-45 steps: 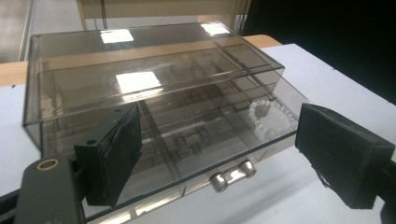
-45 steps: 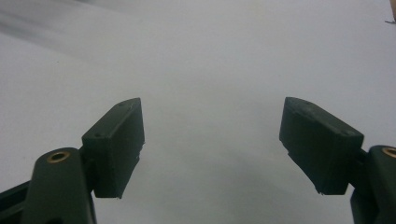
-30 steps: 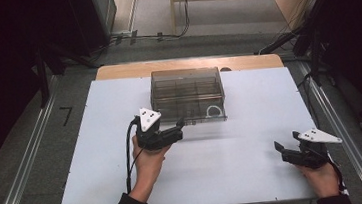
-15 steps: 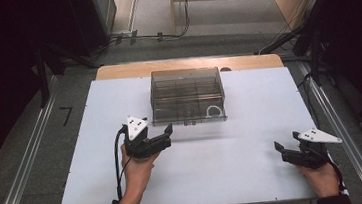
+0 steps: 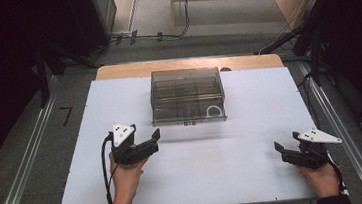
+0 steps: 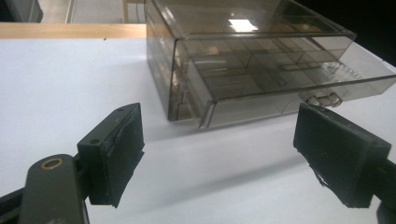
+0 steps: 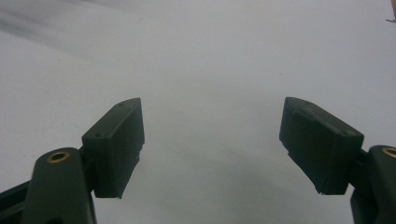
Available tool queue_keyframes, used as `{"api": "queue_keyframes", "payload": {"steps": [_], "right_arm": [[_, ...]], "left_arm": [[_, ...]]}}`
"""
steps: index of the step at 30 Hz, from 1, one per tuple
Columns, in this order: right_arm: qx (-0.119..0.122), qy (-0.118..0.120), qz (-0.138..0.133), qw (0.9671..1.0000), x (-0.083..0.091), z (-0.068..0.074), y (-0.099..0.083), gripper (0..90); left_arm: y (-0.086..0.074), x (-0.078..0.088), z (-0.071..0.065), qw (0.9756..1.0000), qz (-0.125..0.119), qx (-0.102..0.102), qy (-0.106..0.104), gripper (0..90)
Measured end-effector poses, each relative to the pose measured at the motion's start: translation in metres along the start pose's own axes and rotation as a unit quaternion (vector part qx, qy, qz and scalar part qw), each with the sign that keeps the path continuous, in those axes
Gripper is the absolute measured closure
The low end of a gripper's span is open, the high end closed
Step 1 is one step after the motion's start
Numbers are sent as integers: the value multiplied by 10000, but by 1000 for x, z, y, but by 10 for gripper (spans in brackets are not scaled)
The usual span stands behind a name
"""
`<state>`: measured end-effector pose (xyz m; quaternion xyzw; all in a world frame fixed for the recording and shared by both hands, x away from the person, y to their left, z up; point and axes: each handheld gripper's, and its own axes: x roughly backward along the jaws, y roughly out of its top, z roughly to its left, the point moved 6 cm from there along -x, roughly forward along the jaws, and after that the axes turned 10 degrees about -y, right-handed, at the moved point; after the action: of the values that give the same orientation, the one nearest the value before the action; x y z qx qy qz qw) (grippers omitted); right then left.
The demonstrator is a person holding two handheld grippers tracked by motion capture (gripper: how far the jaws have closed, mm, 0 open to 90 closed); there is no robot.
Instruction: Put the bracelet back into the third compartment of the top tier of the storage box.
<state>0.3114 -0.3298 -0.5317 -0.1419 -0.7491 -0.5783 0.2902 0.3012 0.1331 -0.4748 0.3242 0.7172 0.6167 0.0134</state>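
Left gripper (image 5: 148, 141) is gaping wide, empty, pointing at the smoky drawer box (image 5: 187, 95) just ahead; right gripper (image 5: 285, 152) is hovering wide, well apart.

White table top (image 5: 255, 165), wooden edge (image 5: 130, 69) exposed along the far side. Grey floor (image 5: 17, 148) surrounds it, with 1 metal rail (image 5: 25, 170) down each side. Black cables (image 5: 152, 35) lie on the floor beyond the far end.

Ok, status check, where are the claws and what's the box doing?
Left claw open, empty, short of the smoky drawer box. Right claw open, empty, low at the white table edge. Drawer slightly out. Nothing between.
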Motion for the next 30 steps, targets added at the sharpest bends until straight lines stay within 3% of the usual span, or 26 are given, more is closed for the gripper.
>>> {"api": "queue_keyframes", "payload": {"steps": [15,30], "right_arm": [[-18,12,4,10000,1,0,-1,204],[-1,5,20,10000,1,0,-2,203]], "left_arm": [[-27,16,28,9991,259,177,302,165],[-41,35,48,9979,337,269,492,165]]}}
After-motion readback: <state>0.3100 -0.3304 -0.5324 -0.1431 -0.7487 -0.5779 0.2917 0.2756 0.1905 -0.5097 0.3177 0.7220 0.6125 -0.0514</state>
